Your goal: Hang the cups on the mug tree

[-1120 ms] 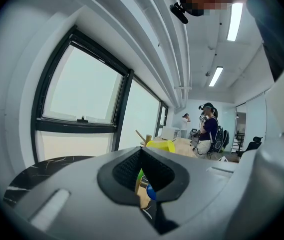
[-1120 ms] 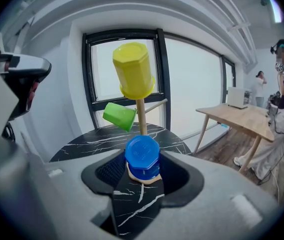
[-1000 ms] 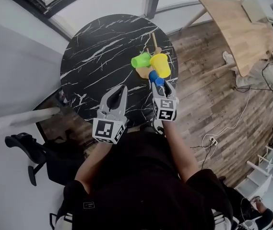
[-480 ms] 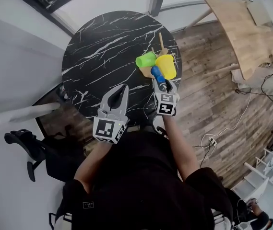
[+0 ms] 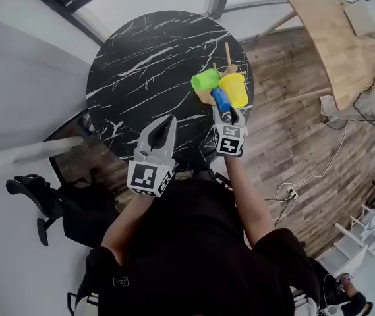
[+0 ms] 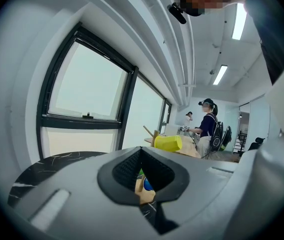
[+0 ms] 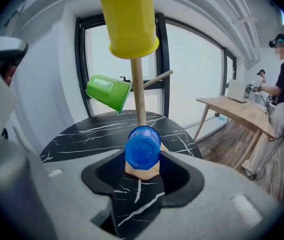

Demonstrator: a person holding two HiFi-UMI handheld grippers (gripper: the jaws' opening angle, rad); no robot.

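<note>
- The blue cup (image 7: 142, 153) lies on its side low on the mug tree (image 7: 138, 94), apparently on a lower peg, with its bottom facing the right gripper (image 5: 230, 115). The yellow cup (image 7: 130, 19) sits upturned on top of the pole, and the green cup (image 7: 108, 92) hangs from a peg to the left.
- The right gripper's jaws stand wide apart with the blue cup in the gap at their tips. The pads do not look to be pressing on it (the margin on either side is slim).
- The step in hand, as I judge it, is getting the right gripper clear of the hung cup. It should draw straight back along the cup's own axis with the jaws held wide, so neither pad drags the cup off.
- It should not lift or swing sideways before the tips are clear. The pole and the green cup are near, and a knock could rock the tree on the table (image 5: 141, 58).
- The left gripper (image 5: 167, 122) hangs over the near part of the table, jaws together and empty, well apart from the tree. It could steady the wooden base if the tree tips.
</note>
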